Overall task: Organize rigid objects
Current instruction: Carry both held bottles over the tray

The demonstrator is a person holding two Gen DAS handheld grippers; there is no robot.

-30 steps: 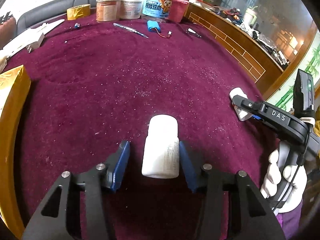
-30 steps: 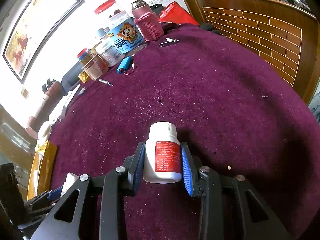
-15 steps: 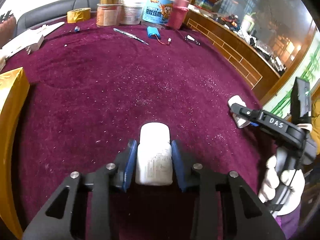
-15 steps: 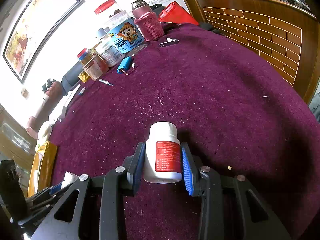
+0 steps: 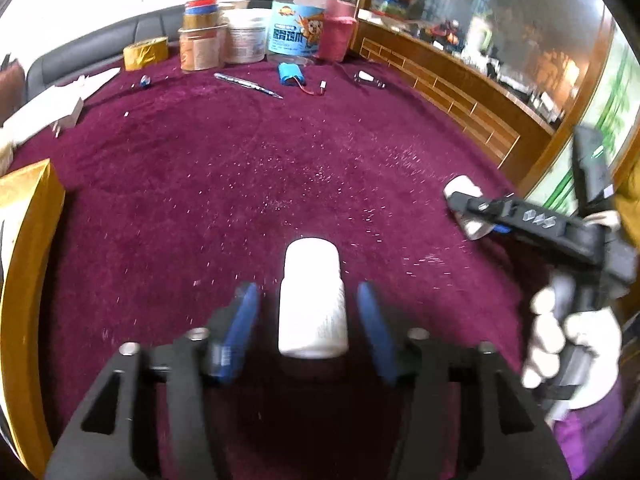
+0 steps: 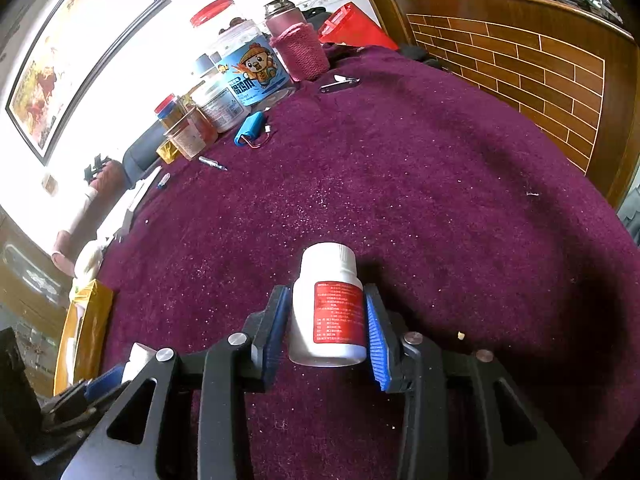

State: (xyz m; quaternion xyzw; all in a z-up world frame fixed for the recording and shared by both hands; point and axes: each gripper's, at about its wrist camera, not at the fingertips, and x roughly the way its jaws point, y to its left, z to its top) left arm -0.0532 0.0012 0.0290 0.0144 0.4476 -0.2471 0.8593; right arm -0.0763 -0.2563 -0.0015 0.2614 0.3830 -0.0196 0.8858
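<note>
A plain white pill bottle [image 5: 313, 300] stands upright on the maroon cloth between the blue pads of my left gripper [image 5: 310, 320], which is open with gaps on both sides. My right gripper [image 6: 326, 320] is shut on a white bottle with a red label [image 6: 329, 308], upright on the cloth. In the left wrist view the right gripper [image 5: 476, 212] shows at the right with that bottle [image 5: 462, 188] in it. In the right wrist view the plain bottle's top [image 6: 138, 358] shows at the lower left.
At the far edge stand a big jar with a cartoon label [image 5: 298, 26], a pink-sleeved flask [image 5: 338, 28], tubs and a roll of gold tape [image 5: 145, 53]. A blue battery pack [image 5: 291, 73] and a pen [image 5: 248, 85] lie before them. A gold box [image 5: 24, 264] sits left. A wooden counter [image 6: 520, 64] borders the right.
My left gripper closed on the plain white bottle half a second ago and has now opened, leaving it standing. The right gripper stays shut on the red-label bottle.
</note>
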